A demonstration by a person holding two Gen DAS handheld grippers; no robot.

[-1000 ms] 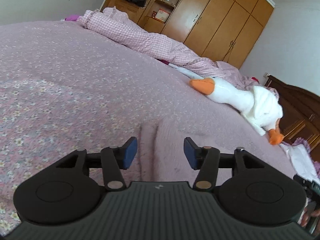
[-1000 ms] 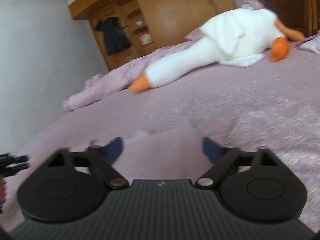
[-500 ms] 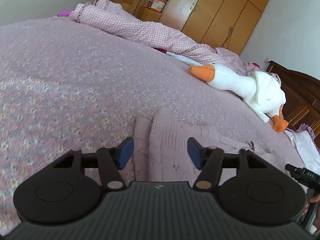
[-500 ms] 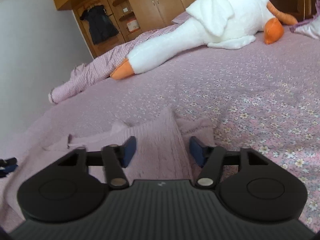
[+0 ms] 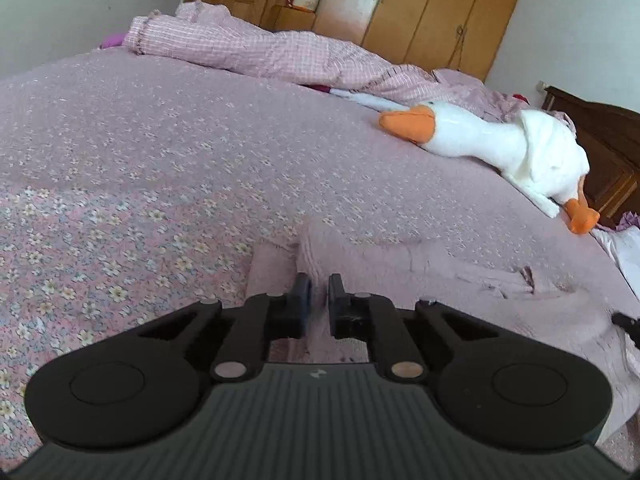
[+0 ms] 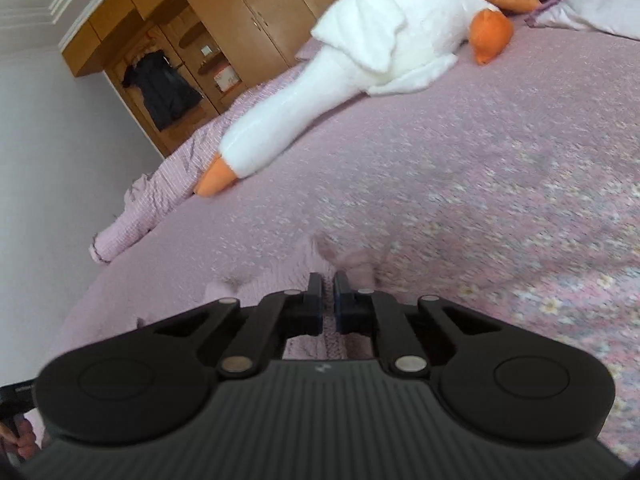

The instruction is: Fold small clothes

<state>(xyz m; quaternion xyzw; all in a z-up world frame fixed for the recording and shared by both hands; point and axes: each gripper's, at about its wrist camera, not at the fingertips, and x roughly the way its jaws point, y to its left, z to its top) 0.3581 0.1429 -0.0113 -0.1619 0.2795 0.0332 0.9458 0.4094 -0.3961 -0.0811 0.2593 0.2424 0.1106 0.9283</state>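
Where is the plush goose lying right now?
The plush goose lies on the bedspread at the right of the left wrist view, beside the checked quilt, well beyond the pink knit garment.

Home bedroom — bed (image 5: 200, 128), wardrobe (image 5: 420, 4).

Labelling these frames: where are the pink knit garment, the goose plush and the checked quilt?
pink knit garment (image 5: 460, 276), left wrist view, flat middle.
goose plush (image 6: 384, 40), right wrist view, white body.
checked quilt (image 5: 256, 50), left wrist view, bunched middle.
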